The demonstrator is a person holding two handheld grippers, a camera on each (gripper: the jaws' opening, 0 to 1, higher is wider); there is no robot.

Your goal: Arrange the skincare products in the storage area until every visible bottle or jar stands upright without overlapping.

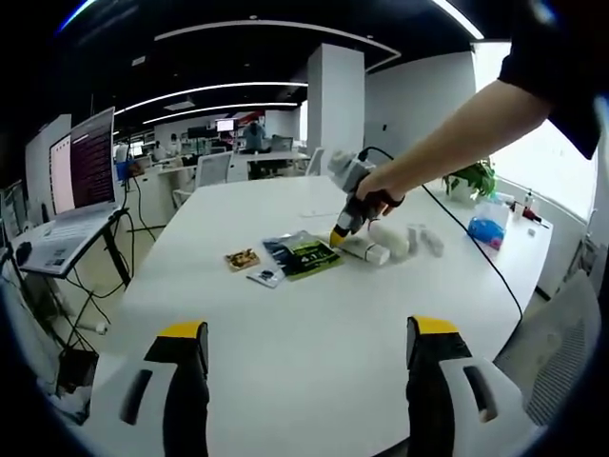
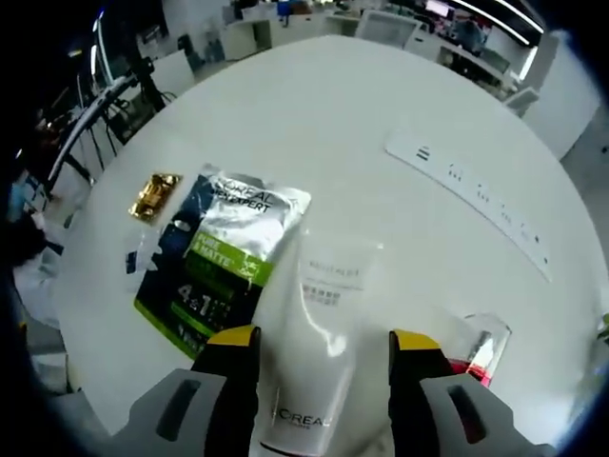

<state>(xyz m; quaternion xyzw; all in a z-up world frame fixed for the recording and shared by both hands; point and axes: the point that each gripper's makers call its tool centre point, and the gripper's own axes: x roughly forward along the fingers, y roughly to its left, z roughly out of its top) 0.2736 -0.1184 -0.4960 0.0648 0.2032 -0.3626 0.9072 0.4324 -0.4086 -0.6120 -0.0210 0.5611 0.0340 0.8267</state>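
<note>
A round white table (image 1: 314, 314) fills both views. In the right gripper view, the right gripper (image 2: 323, 345) has its yellow-tipped jaws spread apart on either side of a white L'Oréal tube (image 2: 319, 367) lying flat on the table, not clamped on it. Left of the tube lies a green and silver sachet (image 2: 221, 259), then a small gold packet (image 2: 155, 194). A clear bottle with a red part (image 2: 479, 350), possibly lying down, rests to the right. In the left gripper view, the left gripper (image 1: 312, 335) hangs open above bare tabletop, well apart from the products. A person's hand (image 1: 379, 191) holds the right gripper over them. A laptop (image 1: 81, 173) sits at left.
</note>
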